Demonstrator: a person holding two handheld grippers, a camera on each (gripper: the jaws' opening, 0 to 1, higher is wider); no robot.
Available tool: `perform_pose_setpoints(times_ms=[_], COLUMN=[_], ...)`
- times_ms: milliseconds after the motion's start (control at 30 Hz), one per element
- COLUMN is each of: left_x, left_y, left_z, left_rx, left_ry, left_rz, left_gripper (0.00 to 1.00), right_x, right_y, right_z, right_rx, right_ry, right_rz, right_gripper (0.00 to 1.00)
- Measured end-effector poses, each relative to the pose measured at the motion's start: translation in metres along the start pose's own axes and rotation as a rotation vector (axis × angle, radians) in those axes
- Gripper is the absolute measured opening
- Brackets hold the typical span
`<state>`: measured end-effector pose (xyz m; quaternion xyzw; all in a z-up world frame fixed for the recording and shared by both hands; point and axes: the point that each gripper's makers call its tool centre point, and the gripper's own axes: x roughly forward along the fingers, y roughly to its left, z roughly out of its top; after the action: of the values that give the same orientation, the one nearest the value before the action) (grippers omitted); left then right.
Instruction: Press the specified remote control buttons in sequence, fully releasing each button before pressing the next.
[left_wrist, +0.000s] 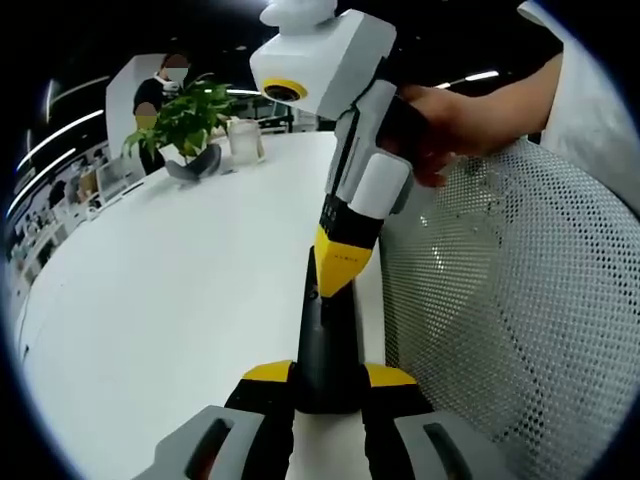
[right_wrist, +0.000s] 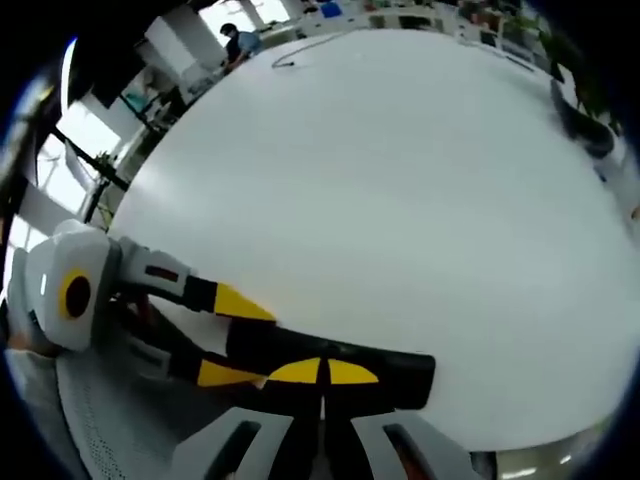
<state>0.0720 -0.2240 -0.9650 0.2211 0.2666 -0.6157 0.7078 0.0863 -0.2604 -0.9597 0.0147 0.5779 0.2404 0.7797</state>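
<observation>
We see one black remote control (left_wrist: 328, 345) over the white table (left_wrist: 160, 300), clamped between the left gripper (left_wrist: 330, 385)'s jaws. The right gripper (right_wrist: 322, 375)'s yellow tips meet on its top, jaws closed together. One potted plant (left_wrist: 185, 125) stands far off. The remote's buttons are hidden.

In the left gripper view, the near end of the black remote (left_wrist: 327, 345) sat hidden between the left tongs (left_wrist: 328, 395); its far end was covered by the right tongs (left_wrist: 340, 268), and its buttons could not be made out; a hand (left_wrist: 450, 125) ran off past the picture's right edge; the person (left_wrist: 160, 90) behind the plant (left_wrist: 185, 120) was too small to read. In the right gripper view, the remote (right_wrist: 400, 372) was partly hidden behind the right tongs (right_wrist: 322, 372); the surface (right_wrist: 400, 200) was cut off at the lower right.
</observation>
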Motion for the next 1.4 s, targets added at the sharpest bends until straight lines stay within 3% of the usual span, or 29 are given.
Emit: perform_pose_setpoints(times_ms=[267,400,700,867,1000,1400], left_x=[0.0,-0.001,-0.001,-0.001,-0.001,0.0], left_y=[-0.001,-0.001,-0.001,-0.001,-0.002,-0.005], left_z=[0.0,0.0,0.0,0.0,-0.001,0.0], left_rx=[0.0,0.0,0.004,0.005,0.004,0.001], left_ry=[-0.001,-0.004,-0.004,-0.007,-0.007,-0.014], left_rz=[0.004,0.004,0.002,0.001,0.0,-0.001], left_gripper=[0.25,0.25,0.25,0.25,0.25,0.25], right_x=[-0.002,-0.002,-0.003,-0.004,-0.004,-0.004], right_y=[0.0,0.002,-0.001,0.0,0.003,0.005], right_z=[-0.001,-0.001,-0.002,-0.006,-0.014,-0.02], right_rx=[0.042,0.02,0.13,0.145,0.174,0.168], right_ry=[-0.006,-0.004,0.018,0.039,0.098,0.122], right_rz=[0.013,0.005,0.057,0.048,0.075,0.066], right_gripper=[0.0,0.0,0.0,0.0,0.0,0.0])
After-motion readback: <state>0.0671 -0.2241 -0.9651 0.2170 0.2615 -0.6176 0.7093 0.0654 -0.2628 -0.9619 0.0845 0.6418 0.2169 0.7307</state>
